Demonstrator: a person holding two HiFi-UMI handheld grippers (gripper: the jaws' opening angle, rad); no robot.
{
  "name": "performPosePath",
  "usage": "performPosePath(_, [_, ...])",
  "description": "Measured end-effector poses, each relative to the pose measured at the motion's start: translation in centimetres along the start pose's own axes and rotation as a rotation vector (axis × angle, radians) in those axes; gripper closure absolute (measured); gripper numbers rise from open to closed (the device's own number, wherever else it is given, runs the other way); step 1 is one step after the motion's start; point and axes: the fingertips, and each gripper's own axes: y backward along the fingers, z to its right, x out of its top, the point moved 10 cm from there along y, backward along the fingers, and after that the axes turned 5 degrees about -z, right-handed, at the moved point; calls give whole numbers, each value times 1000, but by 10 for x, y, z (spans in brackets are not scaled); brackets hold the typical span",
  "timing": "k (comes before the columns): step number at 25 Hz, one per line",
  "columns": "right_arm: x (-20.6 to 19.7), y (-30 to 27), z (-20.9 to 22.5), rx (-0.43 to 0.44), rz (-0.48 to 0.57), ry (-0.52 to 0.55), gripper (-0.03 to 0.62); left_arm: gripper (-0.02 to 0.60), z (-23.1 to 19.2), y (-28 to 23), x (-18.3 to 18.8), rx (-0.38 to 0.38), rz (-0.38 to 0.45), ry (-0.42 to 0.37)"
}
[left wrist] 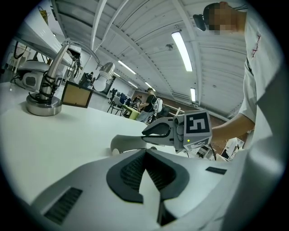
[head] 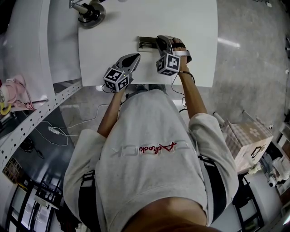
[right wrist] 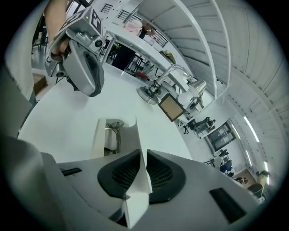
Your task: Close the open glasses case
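Note:
The open glasses case (head: 147, 43) lies on the white table (head: 190, 27), with a pair of glasses in its tray (right wrist: 108, 135). My right gripper (right wrist: 141, 155) is shut on the case's thin white lid (right wrist: 135, 135), which stands upright between the pads. In the head view the right gripper (head: 159, 41) sits at the case's right end. My left gripper (head: 136, 56) is shut on nothing, just left of and nearer than the case. From the left gripper (left wrist: 145, 151) view, the case (left wrist: 128, 143) lies ahead, with the right gripper (left wrist: 162, 131) on it.
A chrome stand (head: 90, 13) rises from the table's far left corner, with a small framed board (right wrist: 170, 107) near it. The table's near edge (head: 145, 85) runs just behind both grippers. A shelf rack (head: 27, 118) stands at the left, boxes (head: 247, 138) at the right.

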Motion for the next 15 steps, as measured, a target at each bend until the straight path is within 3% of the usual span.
performPosePath(1, [0, 0, 0, -5, -2, 7, 551, 554, 0, 0, 0, 0, 1, -1])
performPosePath(15, [-1, 12, -14, 32, 25, -58, 560, 554, 0, 0, 6, -2, 10, -16])
